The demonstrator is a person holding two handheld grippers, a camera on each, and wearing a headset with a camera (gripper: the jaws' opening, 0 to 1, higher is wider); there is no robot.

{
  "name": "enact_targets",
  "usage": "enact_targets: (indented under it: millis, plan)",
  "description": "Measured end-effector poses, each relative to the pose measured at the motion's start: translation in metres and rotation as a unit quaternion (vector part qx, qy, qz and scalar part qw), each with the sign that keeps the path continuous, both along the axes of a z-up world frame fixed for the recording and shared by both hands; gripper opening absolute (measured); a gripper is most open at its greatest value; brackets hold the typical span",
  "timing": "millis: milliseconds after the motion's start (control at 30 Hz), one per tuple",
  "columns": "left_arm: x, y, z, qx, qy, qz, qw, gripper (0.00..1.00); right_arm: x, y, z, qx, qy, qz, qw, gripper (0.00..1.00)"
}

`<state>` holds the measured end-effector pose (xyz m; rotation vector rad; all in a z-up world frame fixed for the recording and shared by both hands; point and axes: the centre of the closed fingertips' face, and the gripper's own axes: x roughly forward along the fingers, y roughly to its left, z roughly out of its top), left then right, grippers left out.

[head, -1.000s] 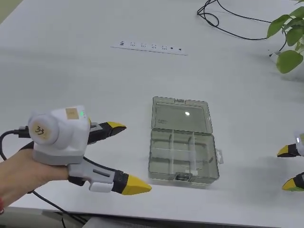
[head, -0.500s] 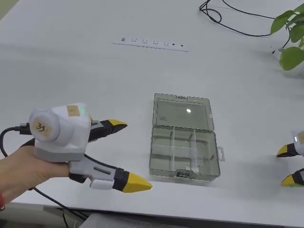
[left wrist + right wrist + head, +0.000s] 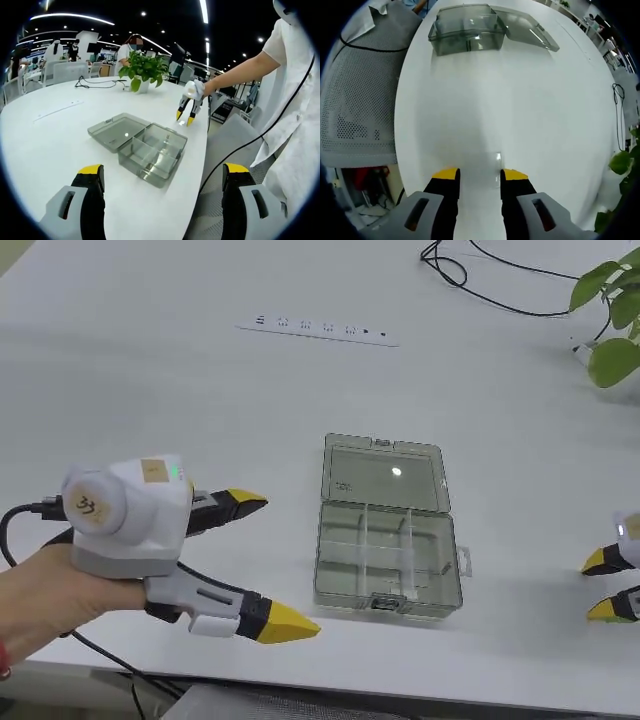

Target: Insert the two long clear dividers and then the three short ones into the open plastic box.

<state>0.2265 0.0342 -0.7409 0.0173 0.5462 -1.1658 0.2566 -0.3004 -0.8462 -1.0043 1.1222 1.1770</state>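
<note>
The open smoky plastic box (image 3: 385, 540) lies mid-table with its lid flat behind it; clear dividers stand inside, two long and some short. The same box (image 3: 150, 147) lies ahead in the left gripper view. My left gripper (image 3: 270, 560) hovers left of the box, open wide and holding nothing. At the table's right edge my right gripper (image 3: 602, 585) has its jaws a narrow gap apart. In its own view the right gripper (image 3: 479, 175) straddles a faint clear divider piece (image 3: 490, 167) lying flat on the table. Whether the pads touch it is unclear.
A white power strip (image 3: 318, 330) lies at the back of the table, with black cables (image 3: 470, 275) behind it. A green potted plant (image 3: 612, 315) stands at the far right corner. The table's front edge runs just below both grippers.
The right gripper's jaws have drawn closer together. The left gripper has hardly moved; the small shift of the box comes from the head camera.
</note>
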Motion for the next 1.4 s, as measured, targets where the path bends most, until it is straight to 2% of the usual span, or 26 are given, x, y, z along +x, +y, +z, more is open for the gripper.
enact_targets:
  millis: [167, 400, 567, 800, 933, 1067, 1367, 1400]
  plan:
    - [-0.001, 0.001, 0.001, 0.000, 0.000, 0.002, 1.0000, 1.00, 0.000, 0.001, 0.001, -0.003, -0.007, 0.004, 1.0000, 0.33]
    - [-0.001, 0.002, 0.004, -0.001, 0.000, 0.002, 1.0000, 1.00, -0.001, 0.012, 0.010, 0.014, -0.023, 0.000, 0.9996, 0.33]
    - [0.002, 0.000, 0.009, -0.006, -0.002, 0.006, 1.0000, 1.00, 0.002, 0.029, 0.026, 0.034, -0.046, 0.004, 0.9984, 0.33]
    - [0.011, -0.004, 0.015, -0.016, 0.003, 0.019, 0.9997, 0.97, 0.006, 0.054, 0.051, 0.055, -0.074, 0.011, 0.9957, 0.33]
    - [0.017, -0.006, 0.022, -0.036, 0.014, 0.034, 0.9987, 0.95, 0.008, 0.066, 0.065, 0.064, -0.088, 0.009, 0.9941, 0.33]
    - [0.021, -0.011, 0.033, -0.053, 0.015, 0.042, 0.9976, 0.93, 0.009, 0.081, 0.080, 0.074, -0.100, 0.012, 0.9922, 0.33]
    - [0.033, -0.023, 0.049, -0.084, 0.050, 0.071, 0.9926, 0.83, 0.008, 0.112, 0.108, 0.088, -0.121, 0.030, 0.9884, 0.33]
    - [0.033, -0.027, 0.052, -0.095, 0.066, 0.076, 0.9903, 0.81, 0.007, 0.115, 0.111, 0.089, -0.122, 0.030, 0.9880, 0.33]
